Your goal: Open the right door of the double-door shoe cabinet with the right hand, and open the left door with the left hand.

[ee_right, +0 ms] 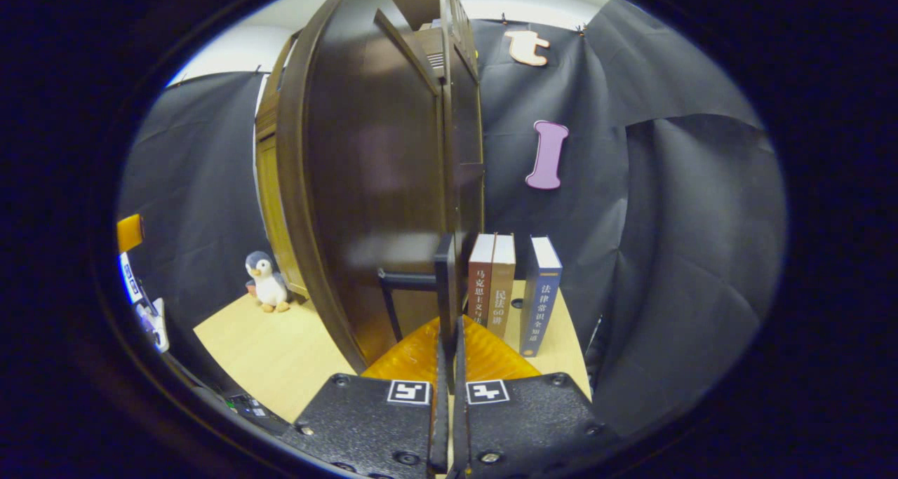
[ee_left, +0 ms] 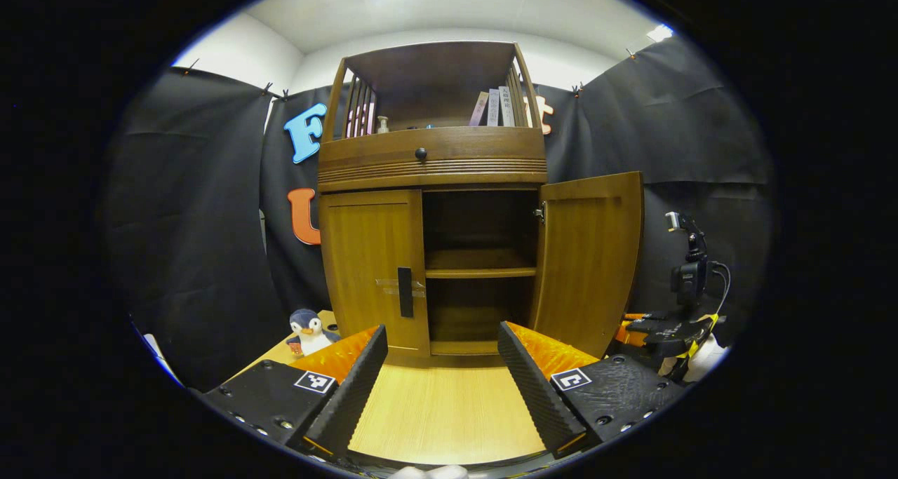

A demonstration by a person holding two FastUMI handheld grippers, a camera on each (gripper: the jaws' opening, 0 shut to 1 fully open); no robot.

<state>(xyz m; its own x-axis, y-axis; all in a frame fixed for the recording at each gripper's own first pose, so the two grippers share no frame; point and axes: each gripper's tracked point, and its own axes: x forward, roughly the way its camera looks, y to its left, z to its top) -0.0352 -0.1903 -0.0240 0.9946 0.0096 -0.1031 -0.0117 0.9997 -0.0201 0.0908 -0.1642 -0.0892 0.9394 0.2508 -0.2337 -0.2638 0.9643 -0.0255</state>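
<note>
Brown wooden shoe cabinet [ee_left: 431,163]: right door [ee_left: 589,258] swung open, left door [ee_left: 372,268] closed.

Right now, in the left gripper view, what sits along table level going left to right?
Penguin toy → closed left door → open compartment with shelf → swung-open right door → the right gripper at that door's edge.

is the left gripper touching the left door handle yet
Apart: in the left gripper view the open left gripper sits short of the left door handle, tabletop between.

Bare tabletop [ee_left: 449,409] before the closed left door [ee_left: 372,268], penguin toy [ee_left: 307,332] at left, open right door [ee_left: 589,261] jutting right
</note>
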